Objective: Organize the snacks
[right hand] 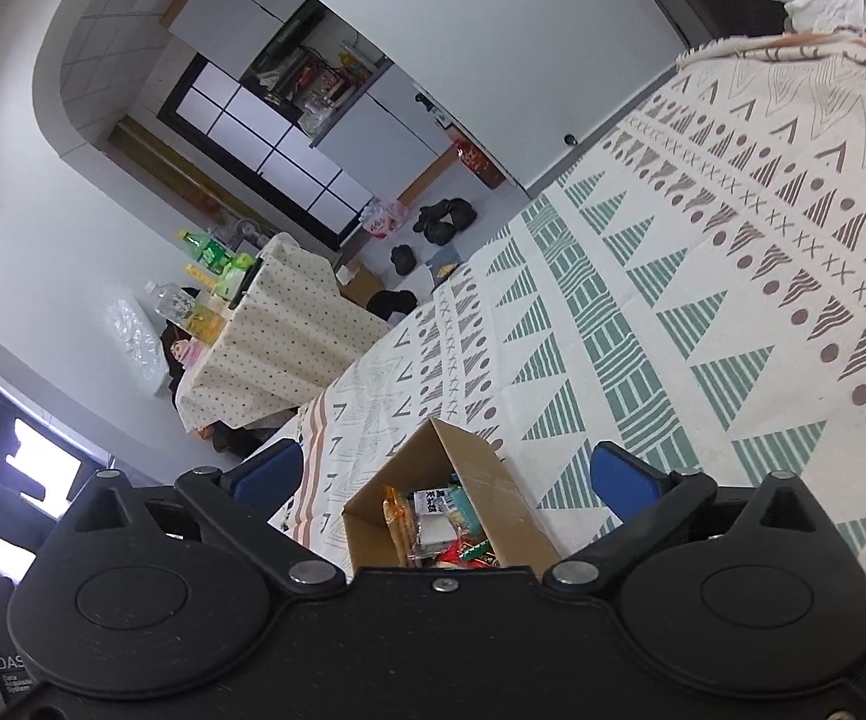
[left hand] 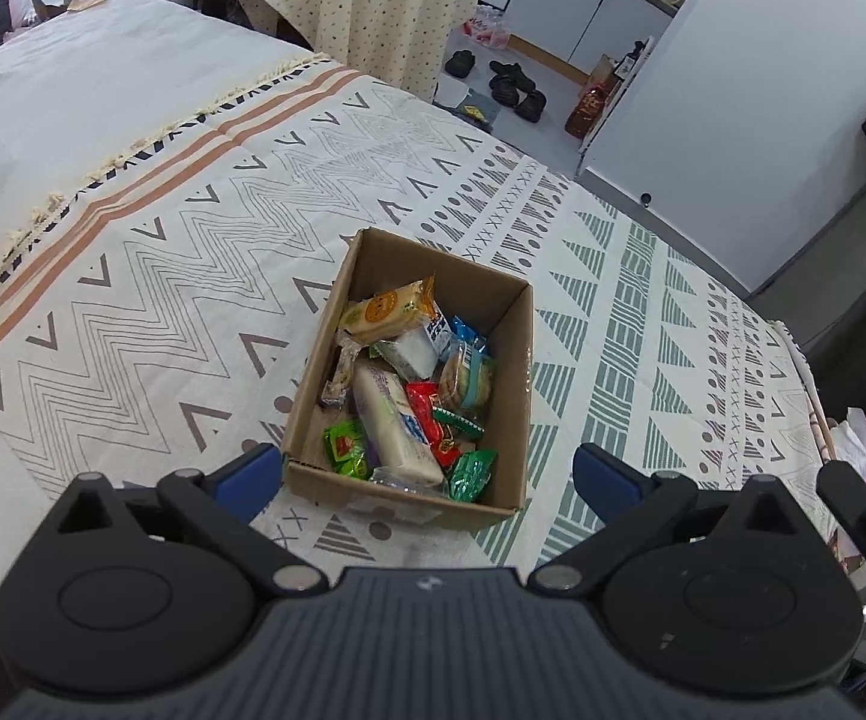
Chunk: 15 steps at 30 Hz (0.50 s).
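Item: cardboard box (left hand: 408, 372) of snacks, standing open on the patterned blanket (left hand: 192, 276).

Position: in the left wrist view the box lies directly ahead of and below my left gripper (left hand: 426, 474), its near short wall between the two blue fingertips (left hand: 249, 477). Its long axis runs away from me, roughly in line with the fingers.

Contents: wrapped snacks heaped loosely, among them an orange biscuit pack (left hand: 387, 315), a long white pack (left hand: 399, 426) and small green sachets (left hand: 345, 450).

Tools: both pairs of jaws stand fully spread and hold nothing.

Right gripper (right hand: 445, 477): I see only the far part of the box (right hand: 451, 480), low in the view.

Judgement: the left hand, angled steeply down over the box, is the better placed for any next reach into it.
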Motion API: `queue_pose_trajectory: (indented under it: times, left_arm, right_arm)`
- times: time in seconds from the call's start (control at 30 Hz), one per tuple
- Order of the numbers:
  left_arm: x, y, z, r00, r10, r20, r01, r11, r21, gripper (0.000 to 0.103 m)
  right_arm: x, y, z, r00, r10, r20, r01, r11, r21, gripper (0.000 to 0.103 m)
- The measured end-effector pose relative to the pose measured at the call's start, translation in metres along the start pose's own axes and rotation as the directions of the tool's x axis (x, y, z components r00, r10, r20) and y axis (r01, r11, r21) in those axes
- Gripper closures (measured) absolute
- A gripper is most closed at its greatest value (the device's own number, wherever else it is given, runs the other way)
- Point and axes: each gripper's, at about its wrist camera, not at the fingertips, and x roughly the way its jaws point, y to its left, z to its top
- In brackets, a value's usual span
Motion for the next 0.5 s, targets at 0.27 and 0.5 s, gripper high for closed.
queue_pose_trajectory:
  times: [0.27, 0.5]
  left_arm:
    - [-0.024, 0.007, -0.012, 0.999, -0.017, 0.032, 0.016, 1.000, 0.026, 0.000]
    - [-0.041, 0.013, -0.023, 0.998, -0.032, 0.048, 0.029, 0.997, 0.069, 0.000]
  right_arm:
    - [-0.030, 0.004, -0.003, 0.999, -0.014, 0.049, 0.015, 1.000, -0.007, 0.000]
    - [-0.055, 0.000, -0.007, 0.996, -0.042, 0.076, 0.043, 0.999, -0.019, 0.000]
